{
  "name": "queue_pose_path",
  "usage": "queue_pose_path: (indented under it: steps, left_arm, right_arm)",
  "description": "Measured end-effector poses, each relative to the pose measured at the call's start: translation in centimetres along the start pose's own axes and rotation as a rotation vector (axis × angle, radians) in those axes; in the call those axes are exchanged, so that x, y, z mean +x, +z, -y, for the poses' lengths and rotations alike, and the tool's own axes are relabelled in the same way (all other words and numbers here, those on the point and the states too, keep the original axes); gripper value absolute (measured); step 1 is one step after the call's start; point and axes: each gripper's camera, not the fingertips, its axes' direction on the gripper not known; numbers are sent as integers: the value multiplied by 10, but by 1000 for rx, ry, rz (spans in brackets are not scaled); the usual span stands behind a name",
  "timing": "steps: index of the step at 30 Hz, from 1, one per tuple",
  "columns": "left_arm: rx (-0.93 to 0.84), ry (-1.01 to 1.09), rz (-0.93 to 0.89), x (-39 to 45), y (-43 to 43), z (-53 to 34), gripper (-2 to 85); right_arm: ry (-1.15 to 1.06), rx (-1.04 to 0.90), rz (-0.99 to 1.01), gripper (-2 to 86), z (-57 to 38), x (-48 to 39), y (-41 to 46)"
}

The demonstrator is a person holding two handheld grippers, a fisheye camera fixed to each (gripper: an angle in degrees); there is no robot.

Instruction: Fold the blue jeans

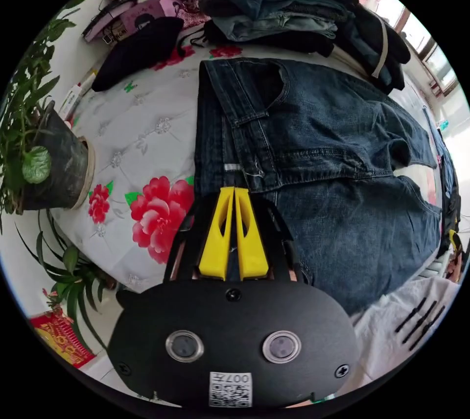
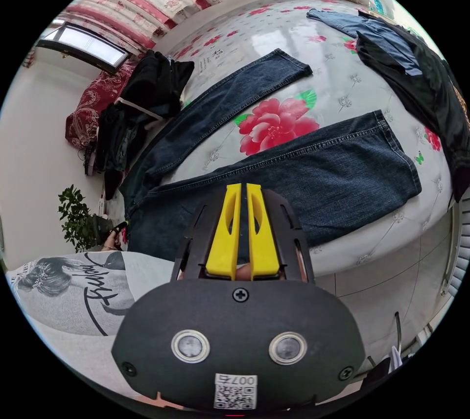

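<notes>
In my left gripper view, the left gripper has its 2 yellow jaws drawn together with barely a slit between them, tips sitting right at the waistband edge of the blue jeans; I cannot tell whether any denim is caught between them. The jeans lie spread on the flowered bedcover, waistband toward 9 o'clock and the seat and legs running off toward 3 o'clock. At 12 o'clock a stack of folded clothes sits just beyond the waistband, with a black garment at 11 o'clock beside it. A potted plant stands at 9 o'clock off the edge of the bed. In my right gripper view, the right gripper likewise shows its 2 jaws nearly touching, tips over the near leg of the jeans; whether they pinch cloth I cannot tell. The 2 legs fan apart across the bedcover, the near one reaching toward 3 o'clock, the far one toward 1 o'clock, with a red printed flower between them. Dark clothing lies at 2 o'clock, and my printed white shirt shows at 8 o'clock
</notes>
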Motion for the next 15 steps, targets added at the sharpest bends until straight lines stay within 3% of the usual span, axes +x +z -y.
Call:
queue_pose_path:
  steps: [4,9,12,15]
  left_arm:
    - [67,-33,84,9,-27,-14,-8]
    - [231,-135,-33,18,-76,-57,10]
    - [143,-68,-175,48,-68,-71,54]
    - [-69,3,-116,83,-27,-85,70]
  right_arm:
    - [56,22,-27,17,-6,17,-1]
    - [117,23,-137,27,-7,47,2]
    - [106,-28,-200,28,-1,61,18]
    - [62,-143,-291,22,4,72,49]
